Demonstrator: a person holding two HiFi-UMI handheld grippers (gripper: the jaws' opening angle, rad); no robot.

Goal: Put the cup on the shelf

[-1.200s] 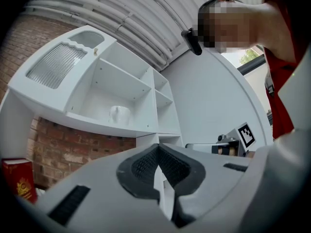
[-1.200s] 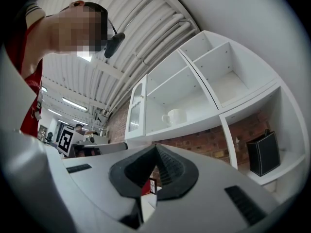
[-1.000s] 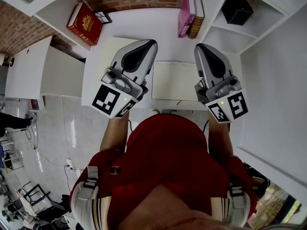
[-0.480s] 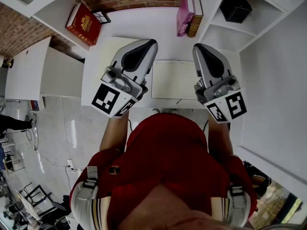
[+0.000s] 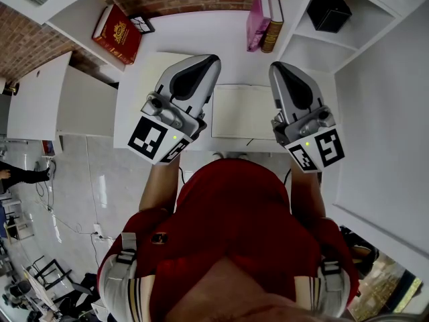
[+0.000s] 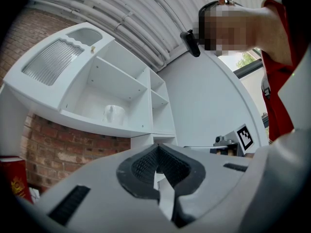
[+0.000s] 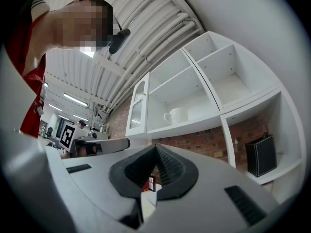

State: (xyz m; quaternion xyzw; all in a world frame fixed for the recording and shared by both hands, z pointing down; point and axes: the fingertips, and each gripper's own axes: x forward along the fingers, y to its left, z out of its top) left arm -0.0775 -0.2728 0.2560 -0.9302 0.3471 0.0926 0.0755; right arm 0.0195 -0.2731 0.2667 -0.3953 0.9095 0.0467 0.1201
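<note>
We see the white cup (image 7: pixel 178 114) standing upright on the white shelf (image 7: pixel 194 124), above the brick wall (image 7: pixel 204 142). Our left claw (image 6: pixel 157 148) and right claw (image 7: pixel 156 149) are both clenched on nothing, side by side above the desk (image 5: pixel 194 35).

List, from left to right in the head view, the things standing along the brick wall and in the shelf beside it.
red book → small black-and-white object → pink book → brown book → black box
</note>
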